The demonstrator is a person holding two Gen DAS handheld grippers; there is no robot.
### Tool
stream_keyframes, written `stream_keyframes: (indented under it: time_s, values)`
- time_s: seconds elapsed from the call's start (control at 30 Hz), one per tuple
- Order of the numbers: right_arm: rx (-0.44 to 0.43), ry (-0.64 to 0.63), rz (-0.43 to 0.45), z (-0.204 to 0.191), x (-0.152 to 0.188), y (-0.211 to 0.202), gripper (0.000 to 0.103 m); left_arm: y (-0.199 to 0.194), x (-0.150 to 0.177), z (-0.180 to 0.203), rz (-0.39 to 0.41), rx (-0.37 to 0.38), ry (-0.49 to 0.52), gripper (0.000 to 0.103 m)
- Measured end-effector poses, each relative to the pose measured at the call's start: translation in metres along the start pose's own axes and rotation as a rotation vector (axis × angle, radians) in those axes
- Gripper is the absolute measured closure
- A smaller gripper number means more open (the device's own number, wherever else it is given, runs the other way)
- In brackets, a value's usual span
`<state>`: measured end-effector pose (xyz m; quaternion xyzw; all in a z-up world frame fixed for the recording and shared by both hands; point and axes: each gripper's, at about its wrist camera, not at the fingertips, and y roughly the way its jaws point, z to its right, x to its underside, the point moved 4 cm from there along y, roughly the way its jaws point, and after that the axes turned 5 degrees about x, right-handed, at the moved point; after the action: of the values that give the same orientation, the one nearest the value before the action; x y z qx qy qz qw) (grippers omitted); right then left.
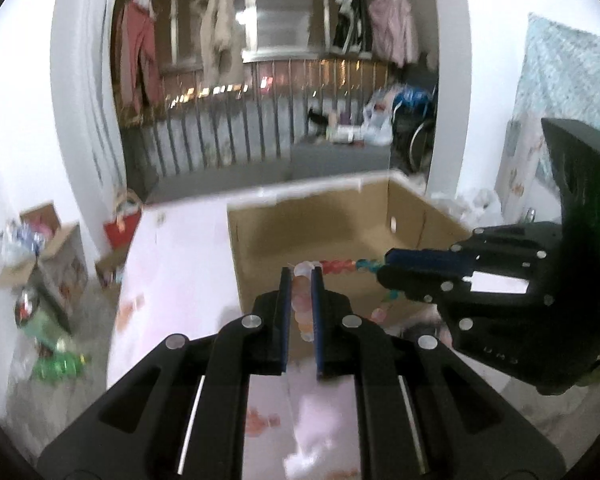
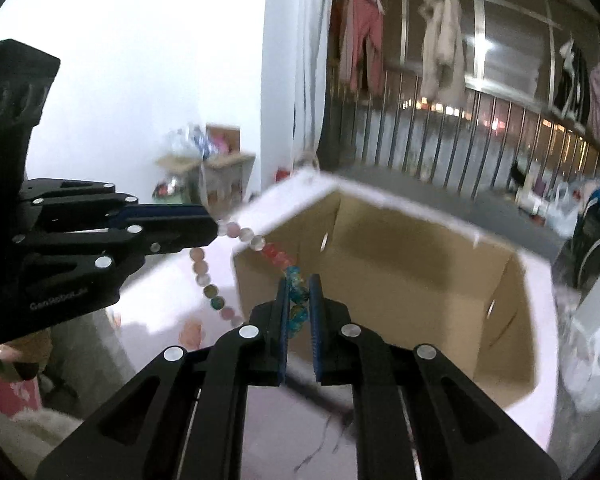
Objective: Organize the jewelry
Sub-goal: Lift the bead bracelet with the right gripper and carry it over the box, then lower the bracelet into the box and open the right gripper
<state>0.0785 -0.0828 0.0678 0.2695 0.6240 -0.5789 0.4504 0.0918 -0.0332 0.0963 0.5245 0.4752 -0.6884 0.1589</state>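
A string of round beads [image 1: 338, 267], pale pink, red and teal, hangs in the air between my two grippers. My left gripper [image 1: 301, 280] is shut on its pale pink beads. My right gripper [image 2: 299, 286] is shut on its teal beads [image 2: 298, 294]. In the left wrist view the right gripper [image 1: 384, 270] reaches in from the right. In the right wrist view the left gripper [image 2: 214, 226] comes in from the left, and a loop of the beads [image 2: 206, 276] sags below it. An open cardboard box [image 1: 320, 236] [image 2: 400, 264] stands just beyond the beads.
The box stands on a pale pink tabletop [image 1: 180, 264]. Left of the table are cardboard boxes with clutter [image 1: 40, 248] and a red bag [image 1: 120, 228]. Behind are a railing [image 1: 228, 140] and hanging clothes [image 1: 140, 52]. A patterned cloth [image 1: 560, 92] hangs on the right.
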Motion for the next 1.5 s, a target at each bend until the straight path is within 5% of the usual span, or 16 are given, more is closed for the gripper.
stream_keyframes:
  time_s: [0.1, 0.3, 0.6, 0.87, 1.27, 1.5]
  values:
    - [-0.032, 0.023, -0.013, 0.026, -0.036, 0.022, 0.093, 0.017, -0.035, -0.007, 0.028, 0.017, 0.019, 0.095]
    - [-0.117, 0.106, -0.206, 0.077, -0.064, 0.102, 0.093, 0.097, -0.071, -0.029, -0.099, 0.051, -0.022, 0.095]
    - [-0.213, 0.295, -0.565, 0.118, -0.032, 0.222, 0.093, 0.217, -0.048, -0.059, -0.387, 0.036, -0.055, 0.094]
    - [-0.243, 0.346, -0.719, 0.111, -0.005, 0.283, 0.093, 0.265, -0.027, -0.077, -0.522, -0.031, -0.013, 0.094]
    - [-0.182, 0.331, -0.668, 0.116, -0.014, 0.289, 0.091, 0.252, -0.038, -0.079, -0.459, -0.095, -0.009, 0.084]
    - [-0.108, 0.273, -0.51, 0.127, -0.044, 0.225, 0.07, 0.192, -0.059, -0.079, -0.285, -0.086, -0.052, 0.077]
